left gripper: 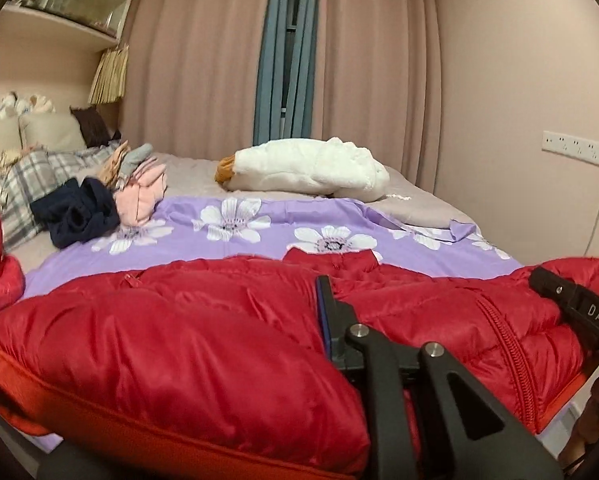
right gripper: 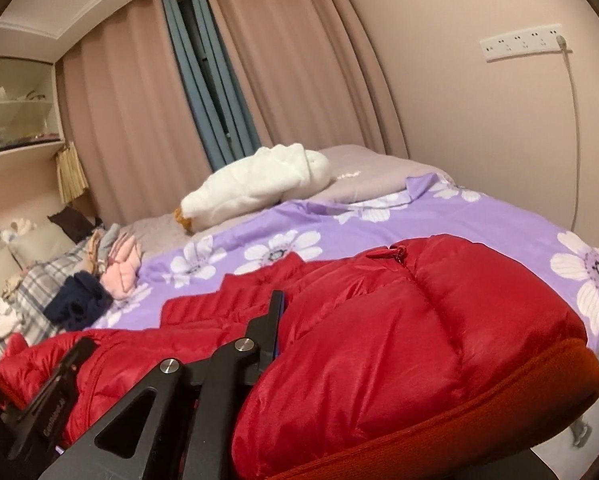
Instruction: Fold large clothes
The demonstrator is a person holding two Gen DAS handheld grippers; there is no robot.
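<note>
**Both grippers at the hem of the red jacket, fold not yet made**

The red puffer jacket (left gripper: 203,320) lies spread across the near edge of the bed, on the purple floral sheet (left gripper: 259,236), collar pointing away and zip running toward the hem; its ribbed hem bulges right at each lens. The left gripper (left gripper: 327,364) appears to have the jacket's padding between its 2 fingers, with 1 finger visible and the other buried under fabric; the right gripper (right gripper: 259,356) looks the same, 1 finger showing above the cloth; how wide either stands cannot be told for certain, though both seem clamped on the hem.

The risk, as a judgement: the shell is slick and puffy, so a shallow pinch could slip out mid-lift; uneven lifting by the 2 hands would skew the fold; a long sweep forward could nudge the pile of clothes (left gripper: 99,204) or the white plush goose (left gripper: 307,168) lying well beyond.
</note>
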